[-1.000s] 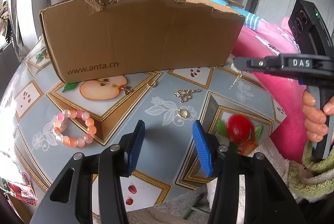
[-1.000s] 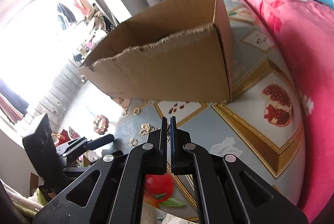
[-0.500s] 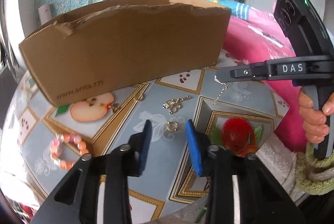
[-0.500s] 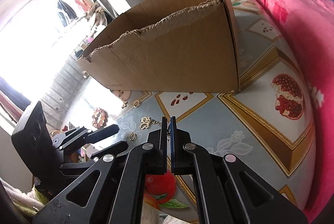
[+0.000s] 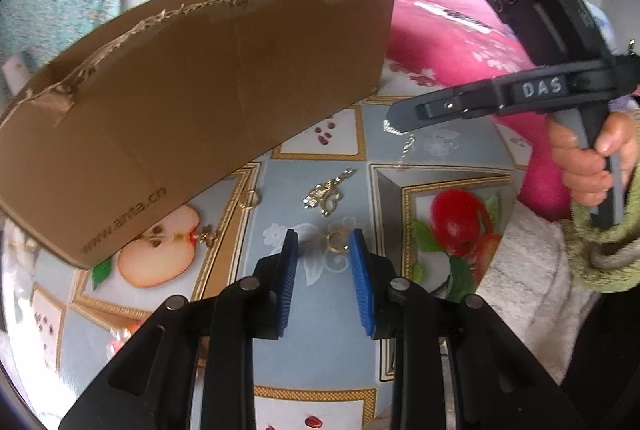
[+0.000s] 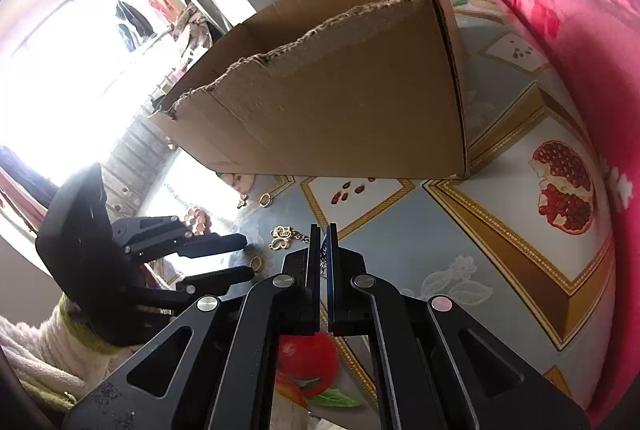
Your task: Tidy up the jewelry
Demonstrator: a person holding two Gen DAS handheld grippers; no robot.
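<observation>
My left gripper (image 5: 323,242) hangs low over the fruit-patterned tablecloth, jaws narrowly open. A small gold ring (image 5: 336,242) lies on the cloth between its blue fingertips, nearer the right pad, and neither pad presses on it. A gold pendant charm (image 5: 326,193) and a second ring (image 5: 250,198) lie just beyond. My right gripper (image 5: 394,117) is shut on a thin gold chain (image 5: 406,149) that dangles from its tip above the table. In the right wrist view the chain (image 6: 323,250) shows between the shut jaws of my right gripper (image 6: 323,230); the left gripper (image 6: 248,257) brackets the ring (image 6: 256,262).
A large torn cardboard box (image 5: 200,101) stands open-topped behind the jewelry. A small red-stone earring (image 5: 204,236) lies by its front edge, and a pink bead bracelet (image 6: 198,220) lies left. Pink bedding (image 5: 460,41) borders the right side. A white towel (image 5: 528,282) covers the near corner.
My left gripper has narrowed its jaws, rolled, and shifted right and forward until the gold ring sits between its tips; the bead bracelet left its view. The right gripper held still with the chain.
</observation>
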